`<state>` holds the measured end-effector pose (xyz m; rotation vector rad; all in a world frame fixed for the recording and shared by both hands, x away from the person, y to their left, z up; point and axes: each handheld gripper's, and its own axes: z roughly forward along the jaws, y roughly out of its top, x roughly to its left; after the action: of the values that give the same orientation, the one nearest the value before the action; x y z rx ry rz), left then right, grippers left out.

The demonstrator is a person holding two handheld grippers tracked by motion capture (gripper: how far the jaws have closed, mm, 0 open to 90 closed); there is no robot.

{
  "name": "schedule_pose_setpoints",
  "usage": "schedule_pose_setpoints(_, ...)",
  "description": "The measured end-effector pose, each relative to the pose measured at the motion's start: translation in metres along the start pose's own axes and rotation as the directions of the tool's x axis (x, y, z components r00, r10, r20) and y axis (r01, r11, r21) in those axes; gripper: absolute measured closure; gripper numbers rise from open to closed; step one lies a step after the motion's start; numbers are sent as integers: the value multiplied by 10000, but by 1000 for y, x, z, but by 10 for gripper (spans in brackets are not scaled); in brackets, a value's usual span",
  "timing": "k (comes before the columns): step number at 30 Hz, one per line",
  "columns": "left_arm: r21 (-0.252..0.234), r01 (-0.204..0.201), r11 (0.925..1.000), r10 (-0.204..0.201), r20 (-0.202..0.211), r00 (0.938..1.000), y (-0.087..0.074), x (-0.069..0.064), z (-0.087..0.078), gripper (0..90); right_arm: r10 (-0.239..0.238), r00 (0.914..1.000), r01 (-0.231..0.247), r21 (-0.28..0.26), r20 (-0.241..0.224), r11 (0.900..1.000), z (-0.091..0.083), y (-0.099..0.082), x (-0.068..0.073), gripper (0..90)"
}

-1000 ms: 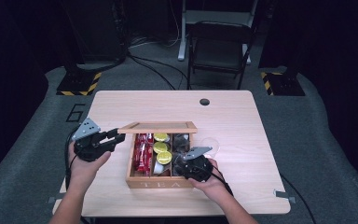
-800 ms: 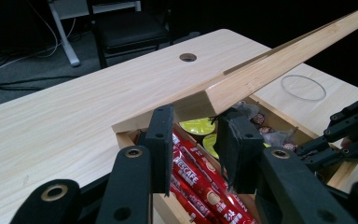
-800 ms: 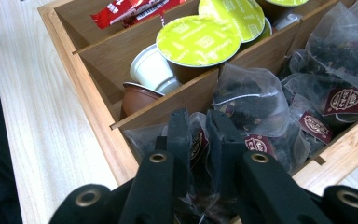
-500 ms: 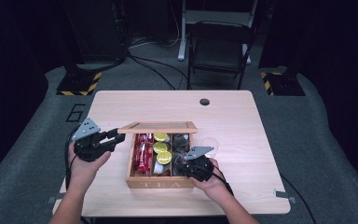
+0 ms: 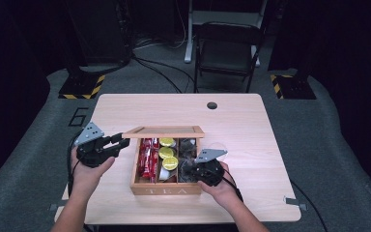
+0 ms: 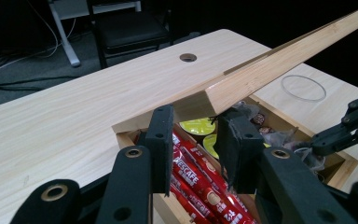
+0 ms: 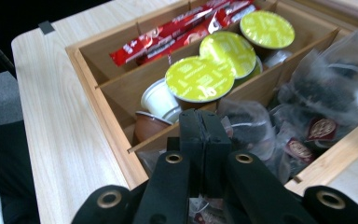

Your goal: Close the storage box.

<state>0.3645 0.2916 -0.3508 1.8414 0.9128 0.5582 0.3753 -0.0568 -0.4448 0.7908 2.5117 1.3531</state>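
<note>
A wooden tea box (image 5: pixel 166 189) stands near the table's front with its lid (image 5: pixel 164 131) raised. My left gripper (image 5: pixel 123 143) is shut on the lid's left corner; in the left gripper view the lid (image 6: pixel 284 60) rises from between its jaws (image 6: pixel 198 123). The box holds red coffee sticks (image 5: pixel 147 157) on the left, yellow-topped capsules (image 7: pixel 200 77) in the middle and clear tea bags (image 7: pixel 326 88) on the right. My right gripper (image 5: pixel 186 166) dips into the tea bag compartment, and its jaws (image 7: pixel 203 116) are pressed together. I cannot make out anything between them.
A clear ring (image 5: pixel 217 146) lies on the table just right of the box. A round hole (image 5: pixel 212 105) sits near the table's far edge. Behind the table stands a dark chair (image 5: pixel 229 48), with cables on the floor.
</note>
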Motion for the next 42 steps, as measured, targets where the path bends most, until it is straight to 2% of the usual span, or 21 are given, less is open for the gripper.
schedule_pose_setpoints(5, -3, 5, 10000, -5, -12, 10000, 0, 0, 0, 668, -54, 9998, 59, -278, 178, 9996, -11, 4, -3, 897)
schedule_pose_setpoints(11, -16, 8, 10000, -8, -19, 10000, 0, 0, 0, 668, 203, 9990, -182, -524, 399, 9985, -22, 6, -10, 897)
schedule_pose_setpoints(17, -21, 14, 10000, -14, -39, 10000, -1, -1, 0, 668, 248, 9973, -194, -774, 688, 9968, -32, 8, -18, 897)
schedule_pose_setpoints(23, 7, 5, 10000, -5, -71, 10000, -2, -2, -1, 668, 512, 9930, -407, -987, 1061, 9943, -41, 9, -28, 897)
schedule_pose_setpoints(33, 83, -31, 10000, 32, -95, 10000, -5, -4, -1, 668, 588, 9837, -419, -1013, 1702, 9940, -48, 10, -40, 897)
schedule_pose_setpoints(41, 141, -40, 9999, 42, -124, 9999, -6, -6, -2, 669, 594, 9797, -395, -1062, 1917, 9936, -51, 10, -49, 896)
schedule_pose_setpoints(42, 148, -42, 9999, 44, -123, 9999, -6, -6, -2, 668, 748, 9778, -533, -1131, 1955, 9921, -51, 10, -50, 896)
